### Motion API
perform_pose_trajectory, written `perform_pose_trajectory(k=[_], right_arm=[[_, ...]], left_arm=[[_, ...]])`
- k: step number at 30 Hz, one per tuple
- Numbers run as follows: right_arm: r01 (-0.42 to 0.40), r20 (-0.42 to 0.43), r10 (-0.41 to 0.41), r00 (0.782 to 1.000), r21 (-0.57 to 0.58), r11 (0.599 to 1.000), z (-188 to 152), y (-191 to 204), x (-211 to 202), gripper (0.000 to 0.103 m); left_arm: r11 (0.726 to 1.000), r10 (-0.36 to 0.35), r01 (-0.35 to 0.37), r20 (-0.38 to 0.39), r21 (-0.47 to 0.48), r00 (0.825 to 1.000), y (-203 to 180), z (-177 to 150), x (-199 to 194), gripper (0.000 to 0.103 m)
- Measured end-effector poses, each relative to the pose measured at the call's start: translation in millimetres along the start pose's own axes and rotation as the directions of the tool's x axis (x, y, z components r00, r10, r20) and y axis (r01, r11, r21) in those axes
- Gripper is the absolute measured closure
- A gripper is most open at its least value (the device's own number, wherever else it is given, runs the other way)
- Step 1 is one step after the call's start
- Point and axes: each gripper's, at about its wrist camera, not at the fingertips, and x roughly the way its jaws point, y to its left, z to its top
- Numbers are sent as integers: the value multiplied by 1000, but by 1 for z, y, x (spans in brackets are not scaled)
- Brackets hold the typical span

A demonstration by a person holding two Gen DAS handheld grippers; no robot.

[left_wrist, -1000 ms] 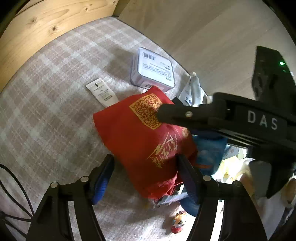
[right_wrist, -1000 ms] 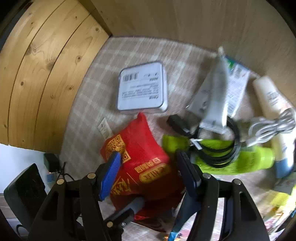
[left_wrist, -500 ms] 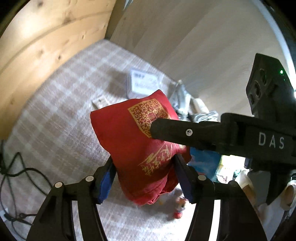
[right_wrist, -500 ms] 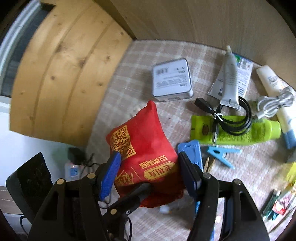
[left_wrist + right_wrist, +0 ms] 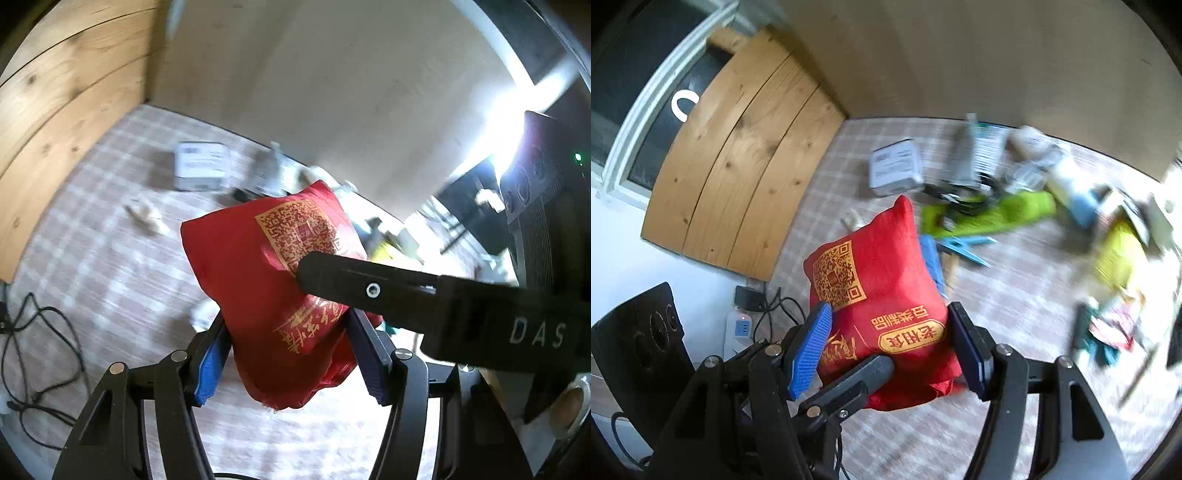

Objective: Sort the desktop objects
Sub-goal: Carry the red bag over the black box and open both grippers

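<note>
A lived-in home room. A checked cloth (image 5: 1015,302) covers the table, cluttered with toiletry tubes (image 5: 990,214) and cables. Pine boards (image 5: 738,155) flank a window.

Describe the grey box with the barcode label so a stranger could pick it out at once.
Start at the checked tablecloth and follow it to the far end, near the corner where the wooden panel meets the beige wall. The grey box lies flat there, just left of the jumble of tubes and cables. It is the only squarish, flat-lidded thing, with a white label on top.

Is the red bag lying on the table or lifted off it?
Lifted: the red bag hangs above the checked tablecloth, clamped by the left tool and right tool.
</note>
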Motion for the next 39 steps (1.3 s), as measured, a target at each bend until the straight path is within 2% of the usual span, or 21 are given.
perform_pose_trajectory(k=[7,10,20,29,39], right_arm=[[23,92,-38,995,156,988,-50,-75,-60,39],[41,119,-69,990,226,973,-73,-109,-82,39],[78,188,-158,969,375,924,-147,-196,-161,39],[115,247,-249,937,455,883,-209,-260,-241,39],[149,274,-355,894,567,810,-277,-342,-326,39]], left_arm=[[987,-55,66,-71,149,996,-80,-28,16,44],[971,-72,94,-106,221,992,-123,-45,29,44],[916,-133,208,-229,344,964,-233,-91,58,44],[847,-173,287,-279,447,945,-339,-133,66,44],[760,-210,383,-359,525,909,-462,-188,85,43]])
